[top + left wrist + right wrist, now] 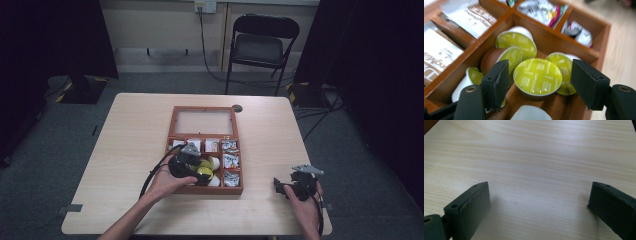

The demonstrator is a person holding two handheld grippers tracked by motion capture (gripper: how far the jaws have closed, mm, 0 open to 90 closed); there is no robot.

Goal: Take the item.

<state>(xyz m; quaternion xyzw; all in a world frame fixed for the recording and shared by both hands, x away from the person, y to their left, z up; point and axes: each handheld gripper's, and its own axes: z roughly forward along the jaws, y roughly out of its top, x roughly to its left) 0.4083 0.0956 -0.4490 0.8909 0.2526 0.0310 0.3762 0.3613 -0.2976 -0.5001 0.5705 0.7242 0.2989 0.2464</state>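
The left gripper (537,87) hangs spread over the wooden box's (174,131) near-left compartment, a green-lidded capsule (537,76) centred between its 2 jaws — lid tilted up toward the camera, so closing should catch its rim. The right gripper (539,205), also spread and empty, rests well apart on the bare table (536,157).

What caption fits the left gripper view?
Open left tool around a green-lidded pod in a wooden box.
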